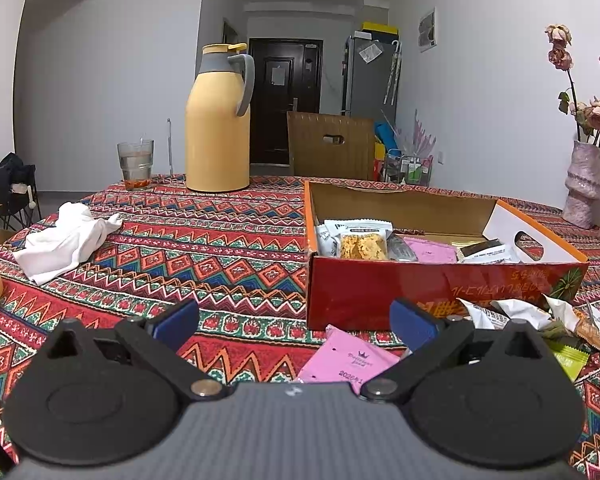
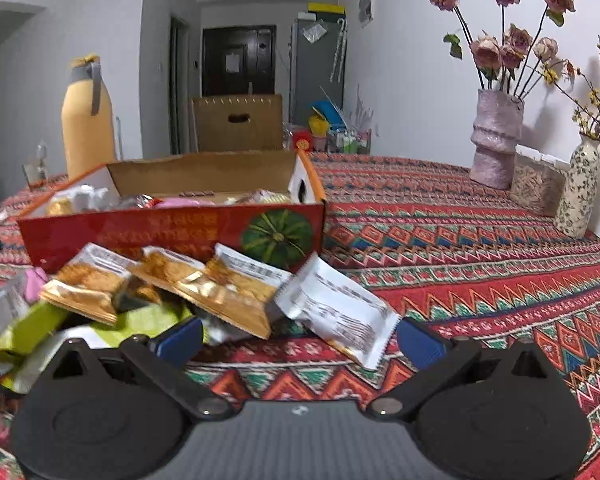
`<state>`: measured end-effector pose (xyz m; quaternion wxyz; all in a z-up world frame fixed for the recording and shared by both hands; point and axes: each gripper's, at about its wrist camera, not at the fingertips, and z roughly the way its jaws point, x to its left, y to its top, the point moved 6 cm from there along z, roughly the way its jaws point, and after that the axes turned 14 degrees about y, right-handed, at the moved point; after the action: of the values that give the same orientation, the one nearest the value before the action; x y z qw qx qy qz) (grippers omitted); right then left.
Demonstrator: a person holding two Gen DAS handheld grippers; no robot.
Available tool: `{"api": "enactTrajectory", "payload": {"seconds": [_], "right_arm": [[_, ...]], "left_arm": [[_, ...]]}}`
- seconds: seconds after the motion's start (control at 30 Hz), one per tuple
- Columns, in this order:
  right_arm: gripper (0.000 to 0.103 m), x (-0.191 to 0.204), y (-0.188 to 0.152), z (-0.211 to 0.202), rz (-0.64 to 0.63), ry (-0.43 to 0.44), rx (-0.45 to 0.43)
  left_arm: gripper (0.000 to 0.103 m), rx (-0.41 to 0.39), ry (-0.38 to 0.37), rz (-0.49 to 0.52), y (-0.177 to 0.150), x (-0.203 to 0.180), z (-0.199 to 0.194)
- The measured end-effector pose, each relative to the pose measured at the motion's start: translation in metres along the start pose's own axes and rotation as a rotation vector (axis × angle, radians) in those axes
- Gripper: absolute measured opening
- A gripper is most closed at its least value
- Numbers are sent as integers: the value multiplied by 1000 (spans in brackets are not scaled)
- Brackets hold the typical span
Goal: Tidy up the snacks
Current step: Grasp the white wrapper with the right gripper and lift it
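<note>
Left wrist view: the left gripper (image 1: 294, 326) sits low in the frame, jaws spread wide with nothing between them, and a pink packet (image 1: 346, 360) lies on the patterned tablecloth (image 1: 204, 248) just ahead. Right of centre stands the red box (image 1: 420, 292), open, with wrapped snacks (image 1: 364, 244) inside. A yellow flask (image 1: 218, 128) stands upper centre, a white cloth (image 1: 66, 238) at left.

Right wrist view: the right gripper (image 2: 300, 340) gapes wide too, empty, and a white packet (image 2: 336, 312) lies between its fingers. A loose snack pile (image 2: 160, 292) spreads across the lower left, just before the box. A pink vase (image 2: 494, 140) stands upper right.
</note>
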<state>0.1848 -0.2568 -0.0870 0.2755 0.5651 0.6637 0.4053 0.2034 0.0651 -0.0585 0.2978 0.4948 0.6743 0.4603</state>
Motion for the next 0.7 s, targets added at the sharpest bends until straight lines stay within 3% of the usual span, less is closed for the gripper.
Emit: {"api": "enactTrajectory", "payload": {"seconds": [0.13, 0.33, 0.57, 0.7], "right_arm": [[103, -14, 5, 5, -25, -27, 22], [103, -31, 9, 31, -121, -42, 141], [103, -47, 18, 60, -116, 74, 202], [89, -53, 18, 59, -41, 152, 199]], "left_arm": [[103, 5, 0, -1, 0, 1, 1], [103, 11, 0, -2, -1, 0, 2], [103, 19, 0, 0, -2, 0, 3], [103, 24, 0, 1, -2, 0, 4]]}}
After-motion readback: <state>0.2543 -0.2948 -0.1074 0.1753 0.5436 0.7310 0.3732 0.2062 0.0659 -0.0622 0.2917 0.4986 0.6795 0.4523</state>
